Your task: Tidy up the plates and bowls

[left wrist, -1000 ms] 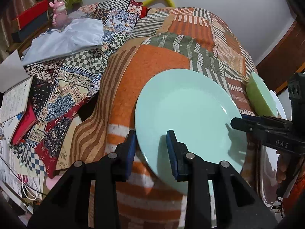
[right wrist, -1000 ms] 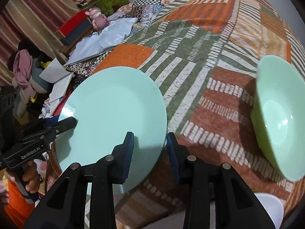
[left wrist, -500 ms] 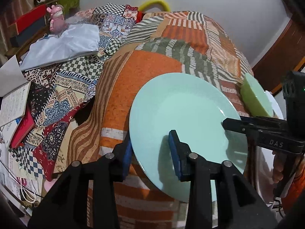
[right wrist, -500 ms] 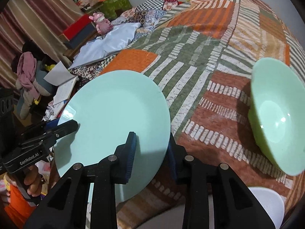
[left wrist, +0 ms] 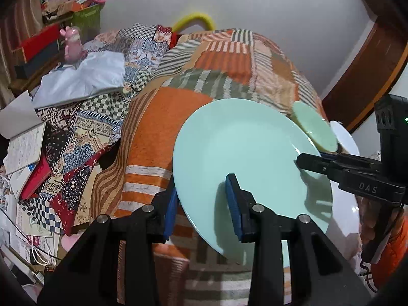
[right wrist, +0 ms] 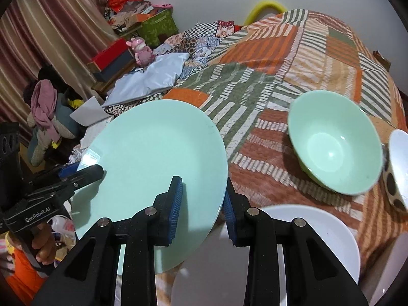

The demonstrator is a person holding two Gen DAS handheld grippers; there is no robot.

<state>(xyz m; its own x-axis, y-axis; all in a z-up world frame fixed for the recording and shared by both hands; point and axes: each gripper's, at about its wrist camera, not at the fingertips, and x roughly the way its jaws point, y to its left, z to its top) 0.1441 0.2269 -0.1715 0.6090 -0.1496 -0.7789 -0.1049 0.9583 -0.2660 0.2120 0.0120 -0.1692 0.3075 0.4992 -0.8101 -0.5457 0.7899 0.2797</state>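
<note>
A mint green plate (left wrist: 244,158) is held tilted above the patchwork bedcover, and it also shows in the right wrist view (right wrist: 153,163). My left gripper (left wrist: 201,204) is shut on its near left rim. My right gripper (right wrist: 202,199) is shut on its opposite rim, one finger over and one under. A mint green bowl (right wrist: 334,140) sits upright on the cover to the right. A white plate (right wrist: 306,250) lies just below the right gripper. A white bowl with black dots (right wrist: 397,168) stands at the far right.
The patchwork bedcover (right wrist: 293,58) carries the dishes. To the left lie a grey cloth (left wrist: 81,79), books and papers (left wrist: 23,148), a pink toy (right wrist: 141,51) and boxes. A wall stands behind, and a wooden door frame (left wrist: 369,63) to the right.
The green plate has been lifted off the cover and tilted, with both grippers closed on its rims. Both cameras rose, and the white plate came into the right view.
</note>
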